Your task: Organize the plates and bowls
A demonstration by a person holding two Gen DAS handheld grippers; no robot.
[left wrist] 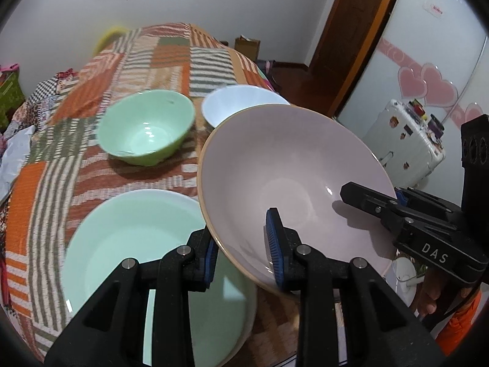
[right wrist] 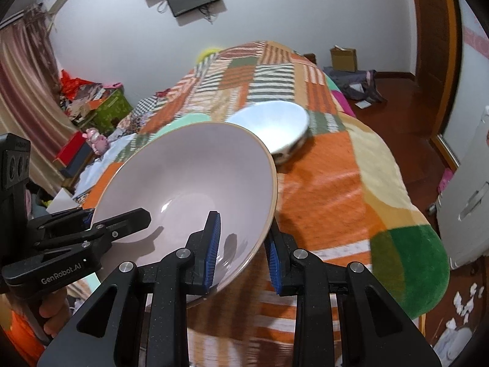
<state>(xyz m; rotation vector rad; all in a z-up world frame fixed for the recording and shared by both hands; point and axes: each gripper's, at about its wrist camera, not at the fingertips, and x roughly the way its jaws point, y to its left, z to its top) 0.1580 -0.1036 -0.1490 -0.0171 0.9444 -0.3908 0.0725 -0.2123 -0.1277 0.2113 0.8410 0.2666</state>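
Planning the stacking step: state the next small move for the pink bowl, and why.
Probably carry the pink bowl over the large green plate and lower it level. Both the left gripper and right gripper clamp its rim on opposite sides, it hangs tilted above the blanket, and the plate lies empty just beside it.

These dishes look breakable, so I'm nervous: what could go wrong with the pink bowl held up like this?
1. The pink bowl hangs tilted, pinched only at its rim by the left gripper and right gripper; uneven pulling could slip it.
2. Dropped, it could strike the green plate underneath.
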